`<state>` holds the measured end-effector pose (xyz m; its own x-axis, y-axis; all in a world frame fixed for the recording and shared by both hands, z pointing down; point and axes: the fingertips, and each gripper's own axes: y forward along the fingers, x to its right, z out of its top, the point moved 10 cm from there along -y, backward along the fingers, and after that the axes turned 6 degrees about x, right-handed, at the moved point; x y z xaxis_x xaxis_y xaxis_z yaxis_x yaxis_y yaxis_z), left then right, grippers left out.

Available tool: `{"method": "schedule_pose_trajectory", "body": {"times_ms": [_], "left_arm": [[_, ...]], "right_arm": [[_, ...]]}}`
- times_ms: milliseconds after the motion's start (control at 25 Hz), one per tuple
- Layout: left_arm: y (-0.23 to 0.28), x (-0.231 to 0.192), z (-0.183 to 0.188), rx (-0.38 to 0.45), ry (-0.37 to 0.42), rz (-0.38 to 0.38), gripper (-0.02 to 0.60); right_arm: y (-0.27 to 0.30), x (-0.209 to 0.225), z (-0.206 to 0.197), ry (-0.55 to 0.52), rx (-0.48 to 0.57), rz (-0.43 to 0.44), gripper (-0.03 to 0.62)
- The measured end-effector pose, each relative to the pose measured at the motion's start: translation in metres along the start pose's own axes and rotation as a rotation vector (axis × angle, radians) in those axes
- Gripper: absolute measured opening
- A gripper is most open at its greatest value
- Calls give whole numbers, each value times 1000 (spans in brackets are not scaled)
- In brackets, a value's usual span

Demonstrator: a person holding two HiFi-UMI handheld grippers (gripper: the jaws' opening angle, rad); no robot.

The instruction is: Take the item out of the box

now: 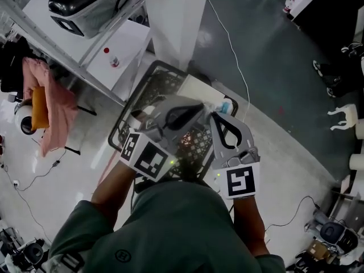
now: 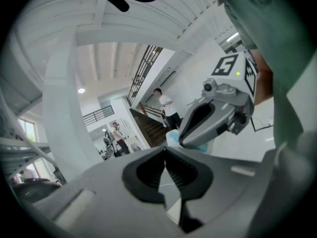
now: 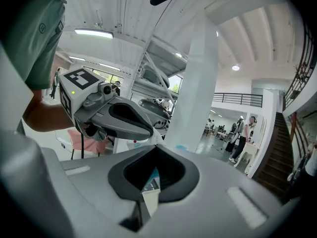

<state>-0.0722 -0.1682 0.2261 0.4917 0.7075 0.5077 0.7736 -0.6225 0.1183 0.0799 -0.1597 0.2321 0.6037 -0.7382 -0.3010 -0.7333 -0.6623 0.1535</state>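
At upper right the grey concrete floor (image 1: pixel 273 56) lies open, while a white square pillar (image 1: pixel 173 16) and white metal shelf rack (image 1: pixel 68 44) crowd the black lattice crate (image 1: pixel 149 90) from the upper left.

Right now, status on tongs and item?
Left tongs shut, empty. Right tongs shut on thin white-and-blue item, above black crate. Nothing seen in the way.

Seen from the room: the head camera looks steeply down over the person's chest, close above the left gripper (image 1: pixel 200 111) and right gripper (image 1: pixel 219 118). Each gripper camera sits just behind its own jaws, tilted up toward the ceiling — each catches the other gripper nearby. Head and right gripper views share the white pillar (image 1: pixel 170 16).
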Motion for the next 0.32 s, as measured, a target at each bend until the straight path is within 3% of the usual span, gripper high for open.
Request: {"method": "schedule_pose_trajectory", "body": {"times_ms": [320], "left_arm": [[-25, 9, 15, 40, 28, 38, 3]], "right_arm": [[-13, -20, 19, -46, 13, 10, 5]]}}
